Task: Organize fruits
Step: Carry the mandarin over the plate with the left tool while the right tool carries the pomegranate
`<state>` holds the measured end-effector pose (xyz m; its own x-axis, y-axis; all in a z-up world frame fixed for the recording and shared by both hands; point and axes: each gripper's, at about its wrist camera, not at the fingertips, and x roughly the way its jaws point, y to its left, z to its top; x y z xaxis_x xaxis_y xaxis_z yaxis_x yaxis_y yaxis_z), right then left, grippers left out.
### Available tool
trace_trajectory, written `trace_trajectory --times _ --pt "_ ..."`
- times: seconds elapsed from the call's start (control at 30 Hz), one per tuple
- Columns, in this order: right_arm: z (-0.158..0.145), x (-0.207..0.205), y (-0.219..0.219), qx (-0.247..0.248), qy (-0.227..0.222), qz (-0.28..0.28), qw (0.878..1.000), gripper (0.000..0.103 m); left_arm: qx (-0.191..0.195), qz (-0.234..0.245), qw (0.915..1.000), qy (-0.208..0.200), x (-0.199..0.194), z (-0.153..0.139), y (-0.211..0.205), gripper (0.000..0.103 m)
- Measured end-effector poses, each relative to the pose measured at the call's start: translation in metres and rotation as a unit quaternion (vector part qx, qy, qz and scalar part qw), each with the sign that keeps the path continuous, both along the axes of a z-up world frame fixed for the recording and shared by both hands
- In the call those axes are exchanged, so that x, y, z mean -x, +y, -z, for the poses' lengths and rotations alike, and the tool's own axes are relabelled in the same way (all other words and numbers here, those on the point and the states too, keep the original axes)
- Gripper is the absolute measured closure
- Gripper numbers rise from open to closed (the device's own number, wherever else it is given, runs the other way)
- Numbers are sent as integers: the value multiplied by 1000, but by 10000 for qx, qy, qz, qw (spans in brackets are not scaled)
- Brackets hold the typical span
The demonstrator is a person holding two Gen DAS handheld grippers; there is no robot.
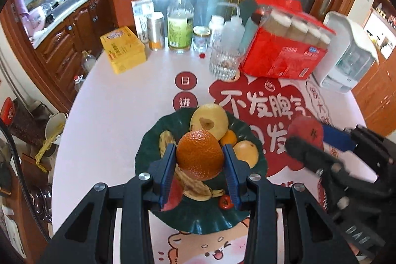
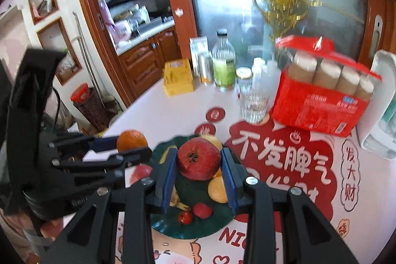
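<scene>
Orange (image 1: 200, 152) clamped between blue pads of left gripper (image 1: 200, 165), jaws narrow and pressing on both flanks, fruit clear of the green plate (image 1: 148, 140) and hanging above its middle. Red apple (image 2: 198, 158) clamped likewise in right gripper (image 2: 199, 165), stem end facing the camera, also off the plate and above its near half.

Key relation: both fruits lifted over the same plate, side by side, left gripper to the left of the right one, the two near each other but apart. Neither fruit has a long axis worth aligning; roughly round, so jaw roll matters little.

Remaining on plate: yellow apple (image 1: 209, 119) at far rim, spotted banana (image 1: 193, 183) under the left jaws, small orange fruit (image 1: 229, 137), yellow fruit (image 1: 246, 152), small red tomato (image 2: 185, 217) at near edge.

Likely next: carry each fruit outward to its own side. Open counter (image 1: 111, 115) lies left of the plate, nearer the left hand. Right side tighter: glass (image 1: 224, 63) and red pack (image 1: 284, 51) at back right. Destination not visible; cannot tell where sorting spots are.
</scene>
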<state>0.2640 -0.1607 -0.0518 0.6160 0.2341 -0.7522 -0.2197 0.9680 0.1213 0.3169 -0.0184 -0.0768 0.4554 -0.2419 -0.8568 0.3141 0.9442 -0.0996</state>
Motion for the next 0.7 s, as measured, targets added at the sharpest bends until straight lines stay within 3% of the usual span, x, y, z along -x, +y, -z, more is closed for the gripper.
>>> trace_trajectory --times 0.33,0.7 --pt "89 -11 18 371 732 -241 9963 68 -25 200 9980 596 -38 63 -8 67" --pt "127 -19 29 286 918 -389 9946 68 -138 460 9960 753 -50 97 -23 67"
